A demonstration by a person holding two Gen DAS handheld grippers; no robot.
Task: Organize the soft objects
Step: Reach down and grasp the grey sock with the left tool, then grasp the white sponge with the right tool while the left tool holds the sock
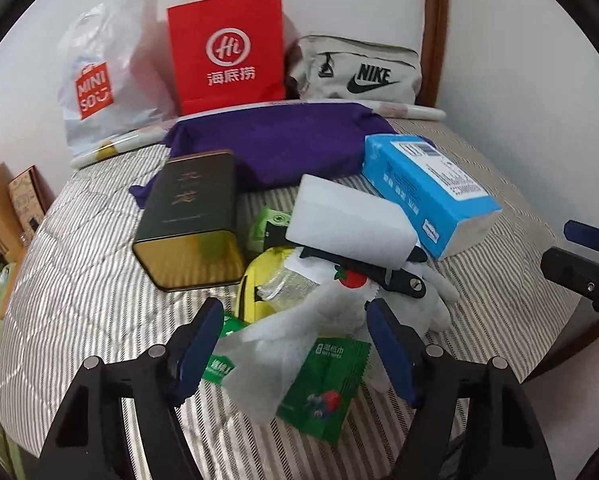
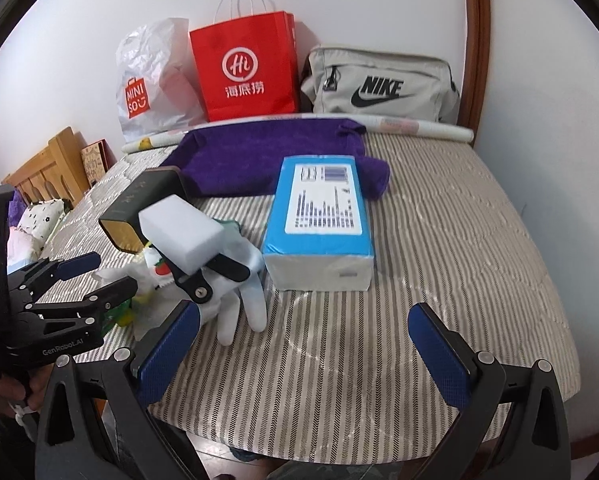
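A pile of soft things lies on the striped mattress [image 2: 439, 240]. A white sponge block [image 1: 351, 222] [image 2: 181, 230] is held in a black clip on top of a white glove [image 2: 239, 304] [image 1: 431, 292]. A blue tissue pack [image 1: 427, 188] [image 2: 319, 220] lies to its right. A purple towel [image 1: 279, 144] [image 2: 267, 156] lies behind. My left gripper [image 1: 295, 344] is open, its jaws on either side of a white foam sheet [image 1: 275, 344] and green wet-wipe packets [image 1: 323, 388]. My right gripper [image 2: 303, 348] is open and empty over bare mattress in front of the tissue pack.
A dark tin box [image 1: 191, 216] [image 2: 139, 208] lies left of the pile. A yellow pouch [image 1: 259, 284] sits in the pile. A Miniso plastic bag [image 2: 151, 80], a red paper bag [image 2: 247, 68] and a Nike bag [image 2: 379, 84] stand against the wall.
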